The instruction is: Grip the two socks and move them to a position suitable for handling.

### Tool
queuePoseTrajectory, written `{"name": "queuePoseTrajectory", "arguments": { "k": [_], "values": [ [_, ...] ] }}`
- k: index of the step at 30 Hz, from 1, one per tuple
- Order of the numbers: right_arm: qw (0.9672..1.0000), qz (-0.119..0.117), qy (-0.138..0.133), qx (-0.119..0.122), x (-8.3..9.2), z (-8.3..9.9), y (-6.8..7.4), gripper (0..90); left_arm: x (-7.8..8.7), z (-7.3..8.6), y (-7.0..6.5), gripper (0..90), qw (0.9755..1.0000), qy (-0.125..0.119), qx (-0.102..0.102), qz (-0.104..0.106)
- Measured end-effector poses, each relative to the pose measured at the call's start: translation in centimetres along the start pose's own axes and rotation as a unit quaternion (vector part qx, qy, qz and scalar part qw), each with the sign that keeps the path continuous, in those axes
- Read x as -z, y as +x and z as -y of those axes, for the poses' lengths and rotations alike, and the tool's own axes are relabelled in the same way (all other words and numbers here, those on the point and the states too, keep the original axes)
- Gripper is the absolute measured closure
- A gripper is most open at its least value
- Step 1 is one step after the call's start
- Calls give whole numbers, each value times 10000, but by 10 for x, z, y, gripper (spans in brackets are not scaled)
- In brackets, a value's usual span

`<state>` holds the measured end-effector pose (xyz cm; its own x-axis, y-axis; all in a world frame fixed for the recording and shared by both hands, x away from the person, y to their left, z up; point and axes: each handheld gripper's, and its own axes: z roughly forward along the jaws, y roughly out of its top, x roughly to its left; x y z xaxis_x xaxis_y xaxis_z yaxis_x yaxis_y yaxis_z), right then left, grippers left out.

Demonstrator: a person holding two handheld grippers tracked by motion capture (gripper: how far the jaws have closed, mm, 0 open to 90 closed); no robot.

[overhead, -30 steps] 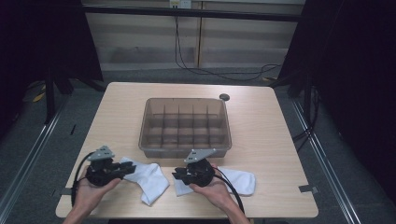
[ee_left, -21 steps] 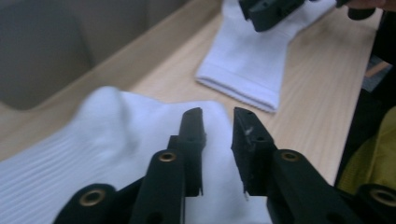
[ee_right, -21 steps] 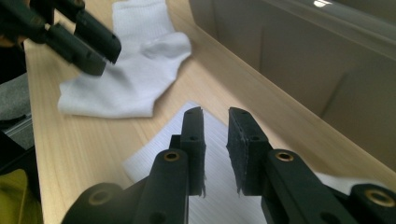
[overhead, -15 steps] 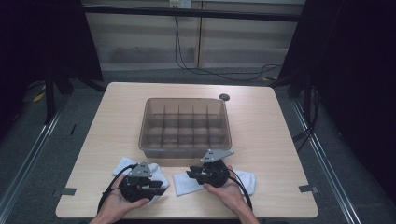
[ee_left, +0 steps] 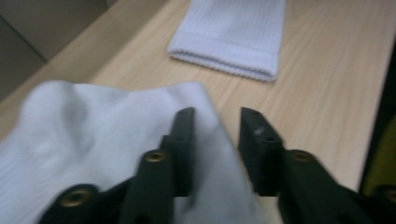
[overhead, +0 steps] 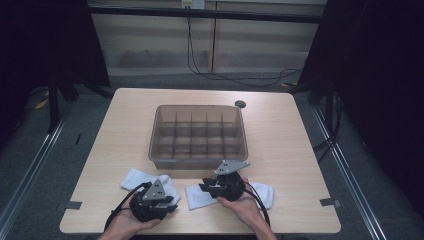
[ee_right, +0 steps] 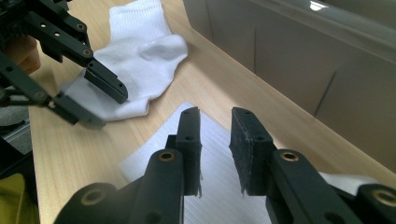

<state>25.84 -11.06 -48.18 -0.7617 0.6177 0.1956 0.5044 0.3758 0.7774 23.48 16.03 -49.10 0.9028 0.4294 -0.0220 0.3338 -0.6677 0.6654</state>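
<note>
Sock (ee_left: pixel 107 154) lies under left gripper (ee_left: pixel 215 144) fingers.

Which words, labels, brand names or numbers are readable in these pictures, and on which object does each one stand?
None can be read: the two white socks, the divided bin, the table and both grippers bear no legible text.
A small sign on the back wall: too small to read.

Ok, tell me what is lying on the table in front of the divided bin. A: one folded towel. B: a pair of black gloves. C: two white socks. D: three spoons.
C: two white socks lie on the table in front of the bin, the left sock by the left gripper and the right sock under the right gripper.
</note>
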Motion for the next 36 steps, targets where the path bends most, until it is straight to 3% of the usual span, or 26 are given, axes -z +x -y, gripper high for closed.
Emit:
{"name": "queuePoseTrajectory", "arguments": {
  "k": [2, 4, 9, 12, 15, 16, 18, 21, 23, 25, 31, 34, 36],
  "values": [
    [10000, -1, 14, -2, 0, 0, 0, 737, 0, -1, 0, 779, 9999, 36, 93, -73],
    [10000, 5, 13, -1, -1, 0, 0, 737, 3, -1, 6, 845, 9998, 109, 173, 22],
    [10000, 19, 16, 15, -1, -1, 1, 736, 13, -2, 12, 858, 9979, -274, 519, 281],
    [10000, -9, 20, 46, -3, -2, 2, 736, 25, -4, 19, 858, 9932, -732, 775, 472],
    [10000, -34, 32, 87, -5, -3, 4, 735, 39, -4, 29, 858, 9864, -1192, 1014, 506],
    [9999, -35, 47, 102, -5, -3, 5, 734, 43, -3, 33, 858, 9829, -1375, 1119, 493],
    [9999, -51, 59, 140, -6, -4, 7, 734, 46, 0, 40, 858, 9796, -1466, 1273, 526],
    [9998, -67, 86, 166, -9, -6, 9, 734, 46, 6, 49, 857, 9800, -1381, 1394, 320],
    [9998, -96, 73, 175, -11, -8, 10, 734, 45, 11, 57, 857, 9773, -1364, 1592, 308],
    [9996, -135, 72, 217, -15, -11, 14, 734, 44, 15, 62, 857, 9785, -1242, 1642, 93],
    [9988, -326, 113, 343, -32, -24, 27, 745, 42, 25, 75, 854, 9751, -1054, 1952, 6],
    [9981, -409, 211, 418, -46, -31, 34, 753, 38, 28, 79, 854, 9769, -831, 1951, -264],
    [9975, -475, 296, 430, -56, -36, 38, 752, 33, 31, 82, 853, 9758, -717, 2053, -219]
  ]
}}
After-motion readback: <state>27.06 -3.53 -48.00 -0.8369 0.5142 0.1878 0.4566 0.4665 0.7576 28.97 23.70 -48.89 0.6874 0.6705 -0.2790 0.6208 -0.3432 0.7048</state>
